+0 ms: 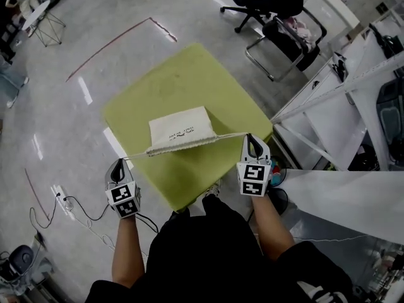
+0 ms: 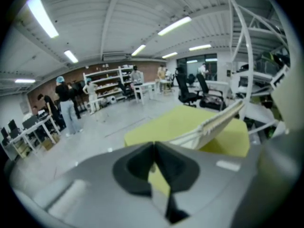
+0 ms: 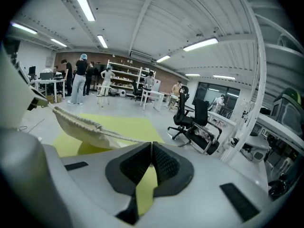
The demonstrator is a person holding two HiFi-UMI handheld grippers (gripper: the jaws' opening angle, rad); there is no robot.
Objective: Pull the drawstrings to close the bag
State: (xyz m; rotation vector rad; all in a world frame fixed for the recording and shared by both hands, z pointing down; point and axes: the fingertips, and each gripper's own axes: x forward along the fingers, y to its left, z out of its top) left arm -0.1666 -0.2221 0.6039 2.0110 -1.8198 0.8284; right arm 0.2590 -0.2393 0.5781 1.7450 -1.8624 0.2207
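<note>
Room: large workshop with a glossy grey floor [image 1: 95, 62], red tape lines [image 1: 117, 41] on it, white shelving [image 3: 124, 80] on the far wall and people [image 3: 78, 82] standing near it.
Chairs: 2 black wheeled office chairs [image 1: 278, 17] beyond the table.
Surface: 1 square yellow-green table [image 1: 189, 84].
Container: 1 cream canvas drawstring bag [image 1: 180, 130] with small dark print, strung between the 2 grippers above the table's near half and apparently lifted off it; mouth gathered, contents not visible.
Cords: 2, a left cord [image 1: 136, 156] and a right cord [image 1: 230, 136], both pulled taut outward.
Left gripper [image 1: 118, 168]: fingers pressed together, pinching the left cord.
Right gripper [image 1: 254, 145]: fingers pressed together, pinching the right cord.
</note>
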